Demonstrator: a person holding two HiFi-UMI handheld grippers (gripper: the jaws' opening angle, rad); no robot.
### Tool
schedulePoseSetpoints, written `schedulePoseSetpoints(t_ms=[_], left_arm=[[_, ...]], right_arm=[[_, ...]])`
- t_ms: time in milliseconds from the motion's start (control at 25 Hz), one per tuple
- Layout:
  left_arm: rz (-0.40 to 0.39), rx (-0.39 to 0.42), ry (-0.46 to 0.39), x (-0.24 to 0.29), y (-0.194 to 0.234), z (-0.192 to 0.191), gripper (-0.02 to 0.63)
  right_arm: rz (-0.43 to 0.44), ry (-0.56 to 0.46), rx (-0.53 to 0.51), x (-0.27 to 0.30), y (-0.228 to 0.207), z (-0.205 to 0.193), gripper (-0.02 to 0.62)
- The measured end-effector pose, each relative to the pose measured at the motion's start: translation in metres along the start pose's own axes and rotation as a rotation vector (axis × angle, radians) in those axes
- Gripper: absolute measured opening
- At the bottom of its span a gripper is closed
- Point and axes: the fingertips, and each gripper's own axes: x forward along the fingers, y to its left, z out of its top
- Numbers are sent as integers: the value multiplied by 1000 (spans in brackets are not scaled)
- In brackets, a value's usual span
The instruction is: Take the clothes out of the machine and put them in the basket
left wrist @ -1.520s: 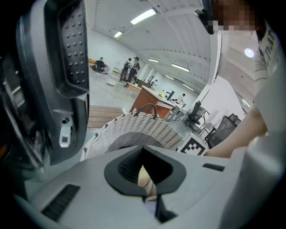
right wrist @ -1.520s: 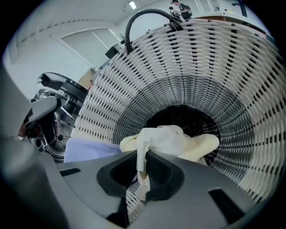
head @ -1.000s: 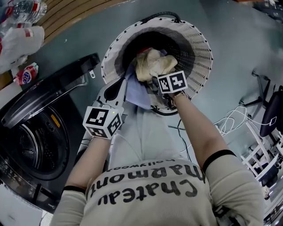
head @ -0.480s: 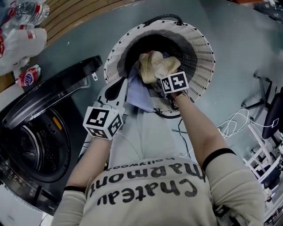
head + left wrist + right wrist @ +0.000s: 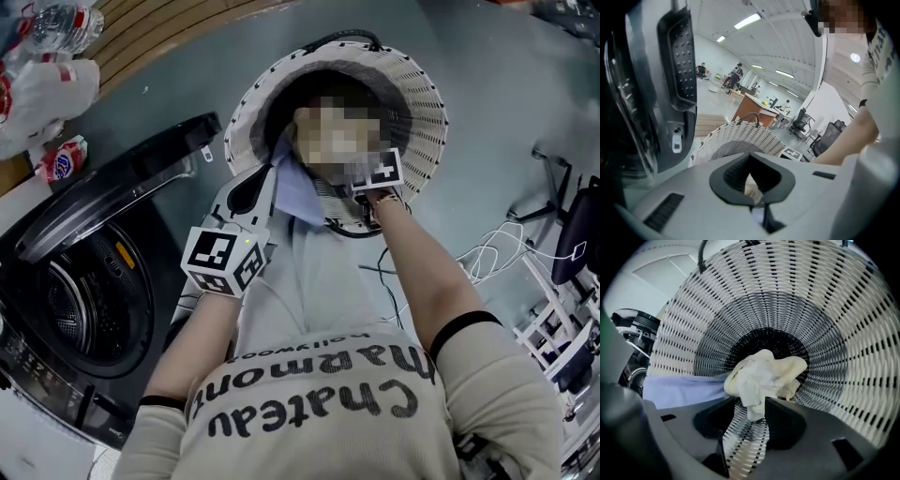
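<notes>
Blue garment (image 5: 298,194) across wicker basket (image 5: 427,101) rim

- The left gripper (image 5: 757,204) pointed gently downward, its jaws closed on the edge of a blue cloth (image 5: 679,390).
- The right gripper (image 5: 752,416) pointed steeply down. Its jaws had just been opening and stood apart, with the tip of a cream cloth (image 5: 761,376) hanging loose between them.
- Both forearms reached forward, the right forearm (image 5: 422,272) farther.
</notes>
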Motion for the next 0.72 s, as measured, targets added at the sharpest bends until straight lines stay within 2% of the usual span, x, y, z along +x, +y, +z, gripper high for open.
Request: schedulePoseSetpoints(t_ms=[200, 320, 600, 720], left_arm=[[9, -29, -2, -27, -13, 18, 8], [-4, -13, -12, -41, -26, 39, 8], [-50, 66, -47, -75, -59, 107, 8], [-64, 91, -68, -93, -78, 133, 8]], right_arm=[[-10, -40, 72, -37, 20, -2, 216], [5, -87, 141, -65, 32, -3, 216], [147, -256, 495, -151, 68, 3, 212], [232, -358, 598, -200, 91, 14, 176]])
